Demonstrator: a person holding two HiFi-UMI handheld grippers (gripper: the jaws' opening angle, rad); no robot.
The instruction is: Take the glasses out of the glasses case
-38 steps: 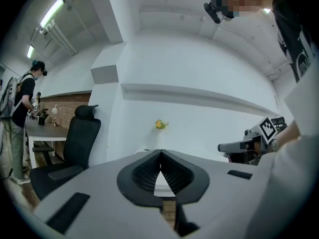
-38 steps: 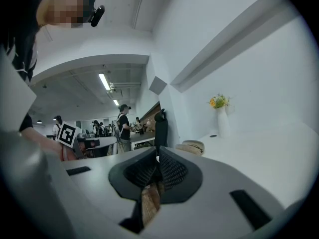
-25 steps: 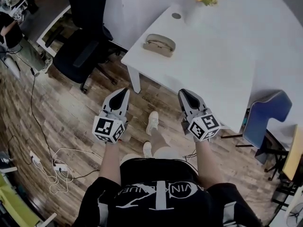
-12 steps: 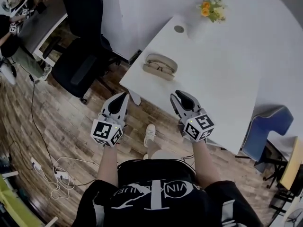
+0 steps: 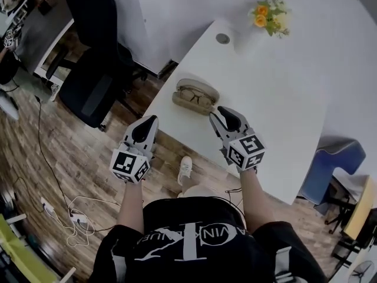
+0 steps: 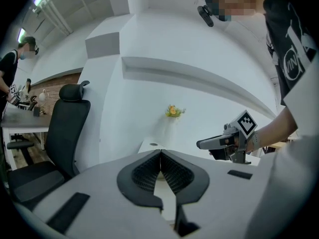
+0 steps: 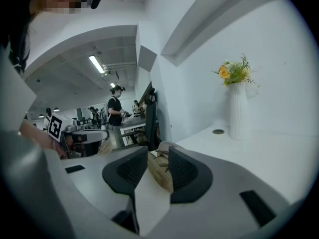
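One wooden floor (image 5: 70, 140) runs under everything, and one white table (image 5: 277, 99) stands on it against the white wall. There are two chairs. One is a black office chair (image 5: 94, 69) off the table's left corner. The other is a blue chair (image 5: 339, 155) at the table's right end.

The person holds two grippers side by side in front of the body. The left gripper (image 5: 153, 119) hangs over the floor, just short of the table's near edge. Its jaws are closed tip to tip with nothing between them. The right gripper (image 5: 217, 114) reaches over the table top. Its jaws have just been opening and now stand wide apart, gripping nothing. In the right gripper view the tan case shows through the gap, but it seems to lie just ahead of the pads rather than between them.

One white vase (image 7: 238, 111) stands far back on the table and holds one bunch of yellow and orange flowers (image 5: 270, 16).

One glasses case (image 5: 187, 106) lies near the table's left corner, just beyond the right gripper's tips. It is tan and lies open. Inside it is one pair of glasses (image 5: 195, 95), resting in the shell.

One round cable hole (image 5: 222, 38) sits in the table top between the case and the vase. One white power strip (image 5: 73, 220) lies on the floor at the lower left, among loose cables.
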